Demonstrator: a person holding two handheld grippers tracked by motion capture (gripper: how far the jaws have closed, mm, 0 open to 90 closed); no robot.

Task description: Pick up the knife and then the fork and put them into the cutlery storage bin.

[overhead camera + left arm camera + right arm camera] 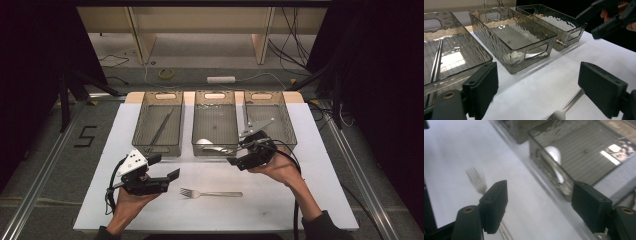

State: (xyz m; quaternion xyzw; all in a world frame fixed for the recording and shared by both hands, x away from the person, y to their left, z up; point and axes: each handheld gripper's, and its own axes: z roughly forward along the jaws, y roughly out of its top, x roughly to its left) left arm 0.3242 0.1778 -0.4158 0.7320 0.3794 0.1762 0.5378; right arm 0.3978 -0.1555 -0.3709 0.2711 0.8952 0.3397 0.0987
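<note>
1. Evidently, the work in hand is the sorting of cutlery into three clear bins, and the thing nearest both grippers is the fork (210,193), which lies flat on the white table top (310,200) near its front edge, about midway between the left and right edges and just in front of the middle bin (215,150).
2. The fork is judged to be light, rigid and hard, of polished metal, so it is likely to be slippery between flat pads and to pivot if it is taken off centre.
3. Because it lies low on the sheet, a hold across the narrow handle, near its middle or just behind the tines, is judged best, with the jaws brought down on either side of the shaft.
4. It is seen as a plain silver table fork, its tines pointing toward the left edge and its slim handle toward the right.
5. The left gripper (167,167) is held released near the front left of the table top, its jaws standing wide with nothing between them, and the fork's tines are seen just ahead of it.
6. The right gripper (240,152) is seen at the near rims of the middle and right bins, also released and empty, above the fork.
7. A spoon (207,145) already lies in the middle bin, thin straight utensils in the left bin (159,150), and a further metal piece in the right bin (280,125).
</note>
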